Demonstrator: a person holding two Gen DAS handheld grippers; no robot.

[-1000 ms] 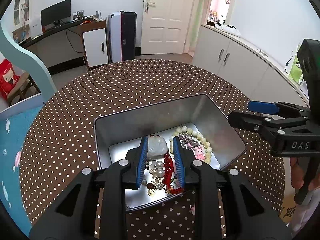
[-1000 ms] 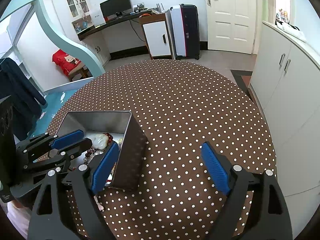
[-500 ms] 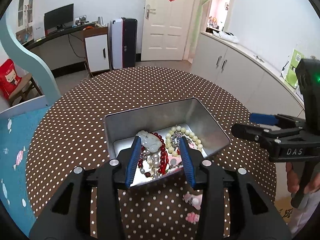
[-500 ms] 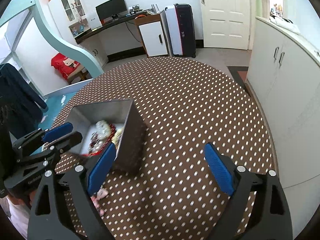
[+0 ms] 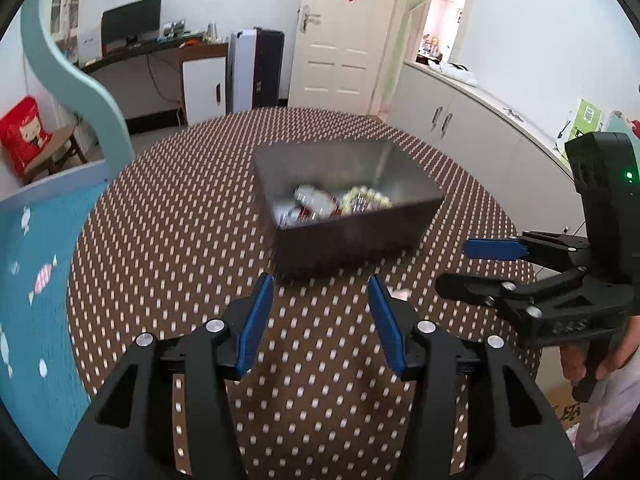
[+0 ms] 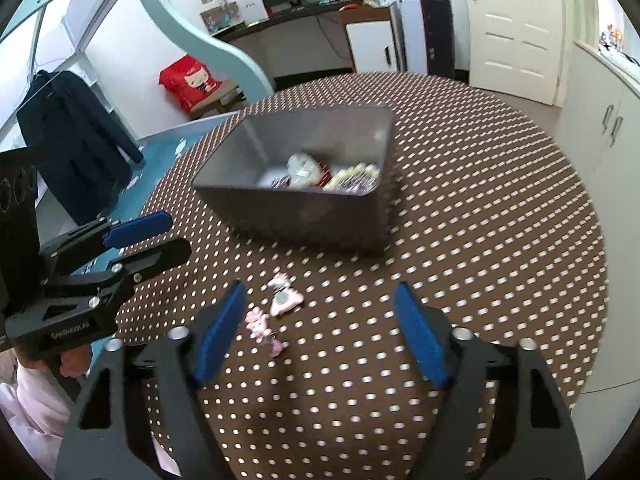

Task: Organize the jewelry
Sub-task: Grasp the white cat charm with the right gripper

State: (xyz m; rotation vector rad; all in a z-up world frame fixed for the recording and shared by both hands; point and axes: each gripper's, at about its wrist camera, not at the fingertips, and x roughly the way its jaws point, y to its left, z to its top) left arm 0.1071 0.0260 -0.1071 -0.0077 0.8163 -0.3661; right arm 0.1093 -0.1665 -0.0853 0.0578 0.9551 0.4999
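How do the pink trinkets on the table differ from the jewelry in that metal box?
The pink trinkets lie loose on the dotted tablecloth; the boxed jewelry sits heaped inside the metal box. The trinkets are pink; the heap mixes white, red and pearly beads. Neither touches any tongs.

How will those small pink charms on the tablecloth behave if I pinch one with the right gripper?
The pink charms look small, flat and probably light, so they may slide on the dotted tablecloth rather than lift. The right gripper, its jaws having just been closing, stands empty just short of them. Linked pieces might dangle.
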